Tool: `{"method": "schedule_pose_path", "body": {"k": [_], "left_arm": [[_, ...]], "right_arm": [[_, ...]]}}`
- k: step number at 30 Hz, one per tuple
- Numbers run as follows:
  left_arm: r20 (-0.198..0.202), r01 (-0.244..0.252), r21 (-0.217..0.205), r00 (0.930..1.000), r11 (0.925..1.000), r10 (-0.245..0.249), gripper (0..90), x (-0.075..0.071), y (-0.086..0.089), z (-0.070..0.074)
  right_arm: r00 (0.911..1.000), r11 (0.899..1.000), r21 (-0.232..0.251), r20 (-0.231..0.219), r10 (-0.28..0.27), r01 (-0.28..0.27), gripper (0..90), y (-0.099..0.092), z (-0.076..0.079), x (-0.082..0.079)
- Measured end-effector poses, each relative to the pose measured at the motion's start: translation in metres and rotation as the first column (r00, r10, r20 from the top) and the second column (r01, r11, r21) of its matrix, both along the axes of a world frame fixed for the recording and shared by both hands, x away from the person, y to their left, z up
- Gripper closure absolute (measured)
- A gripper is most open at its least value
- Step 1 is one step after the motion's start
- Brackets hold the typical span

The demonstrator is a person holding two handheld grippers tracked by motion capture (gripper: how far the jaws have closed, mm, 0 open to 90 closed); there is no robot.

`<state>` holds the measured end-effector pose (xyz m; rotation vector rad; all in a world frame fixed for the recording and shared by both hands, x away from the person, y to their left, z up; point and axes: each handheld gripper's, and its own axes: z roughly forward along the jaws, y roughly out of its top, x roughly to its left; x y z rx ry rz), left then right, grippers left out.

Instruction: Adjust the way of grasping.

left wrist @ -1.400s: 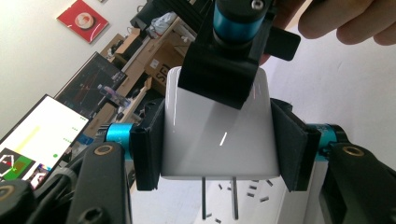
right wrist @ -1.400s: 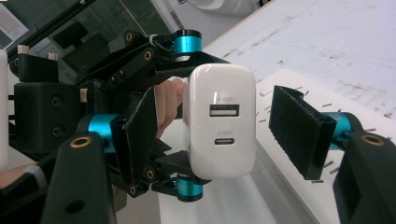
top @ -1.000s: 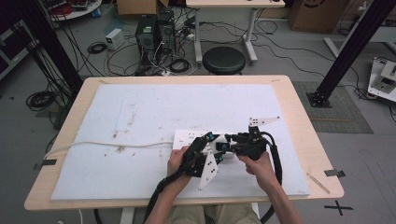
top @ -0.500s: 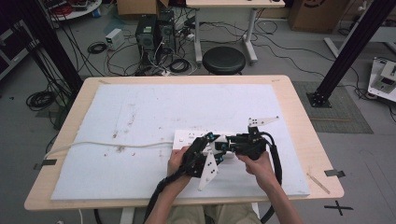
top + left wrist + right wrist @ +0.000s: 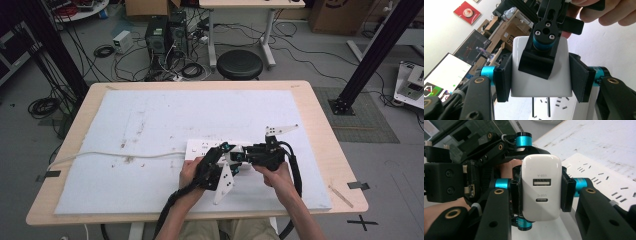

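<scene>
1. Left hand-held gripper [image 5: 223, 151]: black frame, cyan collars, brass bushings, white three-cornered plate.
2. Right hand-held gripper [image 5: 239, 156]: same black build, thick black cable, round-headed screws.
3. Forearms bare; khaki trousers.

A black round stool [image 5: 240, 64] stands beyond the table [image 5: 320, 120], near computer towers [image 5: 164, 35].

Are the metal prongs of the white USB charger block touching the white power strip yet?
Apart. In the left gripper view the charger block, clamped by both grippers, hangs with its prongs above the power strip, the slots lying beyond their tips.
</scene>
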<state>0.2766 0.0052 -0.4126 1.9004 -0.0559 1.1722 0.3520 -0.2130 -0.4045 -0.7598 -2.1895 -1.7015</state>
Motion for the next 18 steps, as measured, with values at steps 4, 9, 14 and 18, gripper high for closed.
{"method": "schedule_pose_path", "body": {"k": [4,9,14,18], "left_arm": [[-0.007,-0.003,0.001,1.0000,1.0000,0.003,42.3,0.001,0.000,0.000],[-0.026,-0.024,-0.013,0.9994,0.9996,0.024,39.6,0.004,0.000,-0.001],[-0.109,-0.026,-0.092,0.9939,0.9954,0.016,17.6,0.010,0.006,0.001],[-0.122,-0.013,-0.126,0.9925,0.9920,-0.002,17.7,0.011,0.012,0.002]], "right_arm": [[0.9999,1.000,-0.014,0.003,-0.010,0.010,63.4,0.001,0.000,-0.001],[0.9996,1.000,-0.021,0.021,-0.019,0.019,63.4,0.001,0.000,-0.001],[0.9993,0.999,-0.010,0.015,-0.035,0.035,63.3,-0.001,0.001,-0.001],[0.9989,0.999,-0.011,0.022,-0.043,0.043,63.3,-0.003,0.000,-0.001]]}}
